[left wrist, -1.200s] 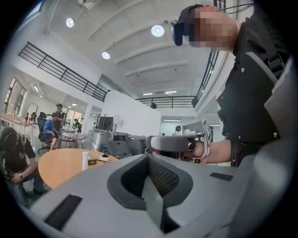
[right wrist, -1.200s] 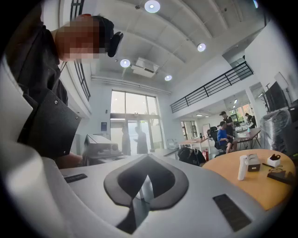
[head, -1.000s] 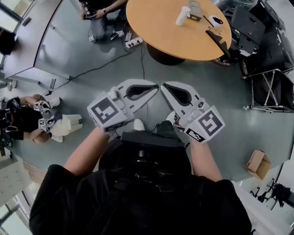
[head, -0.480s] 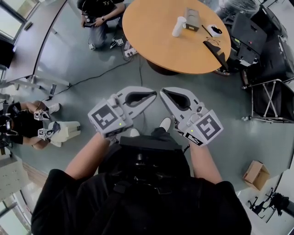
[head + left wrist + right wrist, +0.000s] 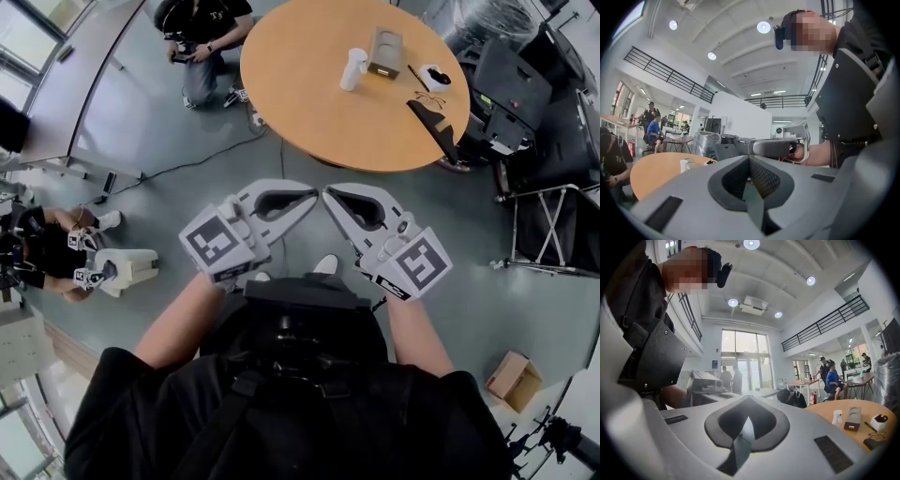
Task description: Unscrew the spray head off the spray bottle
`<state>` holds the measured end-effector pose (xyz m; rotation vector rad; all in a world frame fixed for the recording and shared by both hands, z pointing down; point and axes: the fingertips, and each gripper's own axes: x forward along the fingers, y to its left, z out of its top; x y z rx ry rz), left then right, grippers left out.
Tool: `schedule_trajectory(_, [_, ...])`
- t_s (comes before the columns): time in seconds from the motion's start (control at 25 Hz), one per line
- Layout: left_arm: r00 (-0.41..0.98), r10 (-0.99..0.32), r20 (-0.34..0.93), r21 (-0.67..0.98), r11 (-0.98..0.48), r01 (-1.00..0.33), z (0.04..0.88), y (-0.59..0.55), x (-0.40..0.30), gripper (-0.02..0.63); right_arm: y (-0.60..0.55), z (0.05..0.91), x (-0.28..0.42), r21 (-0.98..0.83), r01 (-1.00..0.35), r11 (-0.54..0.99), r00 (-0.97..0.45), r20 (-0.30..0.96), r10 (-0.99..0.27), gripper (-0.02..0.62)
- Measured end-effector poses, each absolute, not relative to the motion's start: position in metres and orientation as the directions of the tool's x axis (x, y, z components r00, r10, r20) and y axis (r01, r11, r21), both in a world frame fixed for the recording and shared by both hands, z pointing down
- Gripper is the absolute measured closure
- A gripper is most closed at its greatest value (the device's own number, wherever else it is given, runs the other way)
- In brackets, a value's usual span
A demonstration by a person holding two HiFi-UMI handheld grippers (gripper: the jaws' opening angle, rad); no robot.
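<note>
Since the spray bottle [image 5: 353,69] looks tiny, print blurs.

Blk tee [image 5: 141,403], grey hand-held grippers [image 5: 312,194] [image 5: 328,195]

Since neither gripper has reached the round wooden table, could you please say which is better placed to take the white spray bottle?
Right, only marginally: the right gripper and left gripper are both shut, empty, tips together, and the white spray bottle stands slightly towards the right side.
</note>
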<state>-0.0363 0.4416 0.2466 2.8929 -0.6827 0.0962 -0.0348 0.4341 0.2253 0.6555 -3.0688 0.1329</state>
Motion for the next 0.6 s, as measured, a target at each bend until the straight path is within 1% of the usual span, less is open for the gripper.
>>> schedule_trajectory(0.28, [0.871, -0.476, 0.119, 0.141, -0.861, -0.489, 0.246, 0.415, 0.020, 0.606, 0.405, 0.225, 0.022, -0.080, -0.369, 0.926, -0.929, 0.004, -0.370, 0.603])
schedule_trajectory(0.6, [0.854, -0.502, 0.137, 0.132, -0.845, -0.518, 0.260, 0.382, 0.041, 0.606, 0.367, 0.239, 0.050, -0.101, -0.355, 0.930, -0.934, 0.001, -0.356, 0.603])
